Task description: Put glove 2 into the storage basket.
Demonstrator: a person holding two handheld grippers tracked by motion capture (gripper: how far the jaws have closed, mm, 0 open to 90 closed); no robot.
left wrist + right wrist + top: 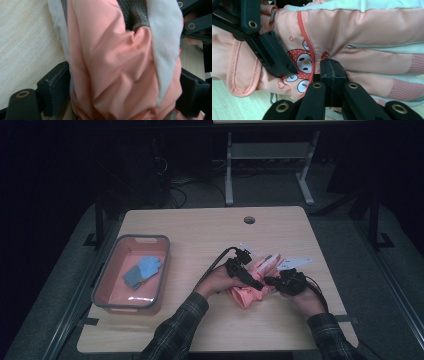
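The pink glove (pixel 248 291) lies on the table (pixel 200 235), well to the right of the grey-rimmed bin (pixel 131 273), which is my reference landmark. My left claw (pixel 260 285) straddles the glove: its jaws stand wide on either side of the bunched fabric, and I cannot tell whether the pads press it. My right claw (pixel 333 75) has its jaws fully together, nipping the glove's fabric beside the cartoon patch (pixel 300 66). A blue glove (pixel 142 270) already lies inside the bin. In my judgement that item is done; the pink glove is still to be lifted, carried left to the bin and released there.
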